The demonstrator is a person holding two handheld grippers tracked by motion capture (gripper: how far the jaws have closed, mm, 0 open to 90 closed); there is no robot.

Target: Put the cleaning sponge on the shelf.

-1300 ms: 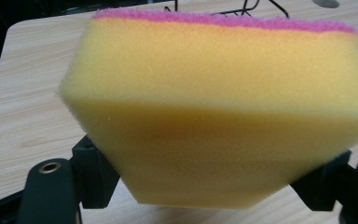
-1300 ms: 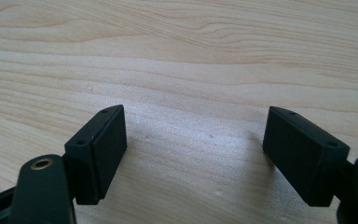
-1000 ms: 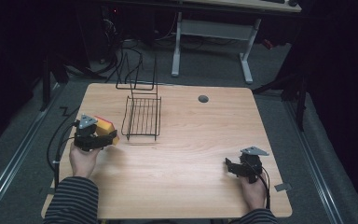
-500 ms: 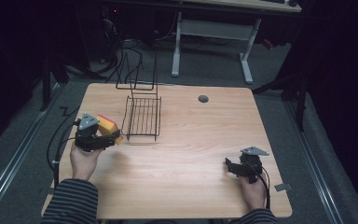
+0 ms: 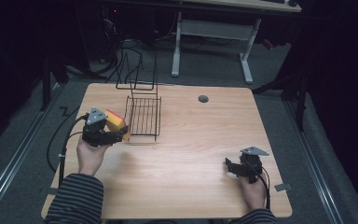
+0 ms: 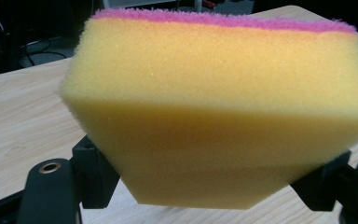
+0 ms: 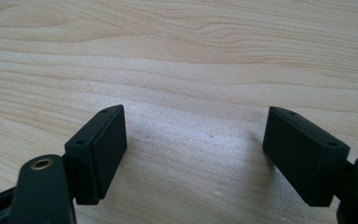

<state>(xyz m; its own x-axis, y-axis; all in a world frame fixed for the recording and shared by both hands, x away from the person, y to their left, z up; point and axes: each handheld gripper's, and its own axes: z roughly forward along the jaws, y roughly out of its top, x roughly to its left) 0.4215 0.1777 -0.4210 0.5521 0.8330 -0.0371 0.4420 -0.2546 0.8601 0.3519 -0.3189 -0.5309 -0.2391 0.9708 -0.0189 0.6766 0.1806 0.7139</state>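
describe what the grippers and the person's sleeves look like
Both are black handheld tools. The left gripper and right gripper each carry a grey three-cornered plate on top and trail a black cable. Their jaws end in flat, blocky black pads with small screw holes. The sleeves are dark with thin pale stripes.

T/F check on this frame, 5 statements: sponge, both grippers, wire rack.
1. The left gripper is shut on the yellow sponge. True.
2. The sponge has a green scouring layer. False: the layer along its top edge is pink.
3. The right gripper holds a cloth. False: its jaws stand open with bare table between them.
4. The wire rack sits on the table beside the held sponge. True.
5. The sponge lies inside the wire rack. False: it is in the left gripper, just outside the rack's left side.
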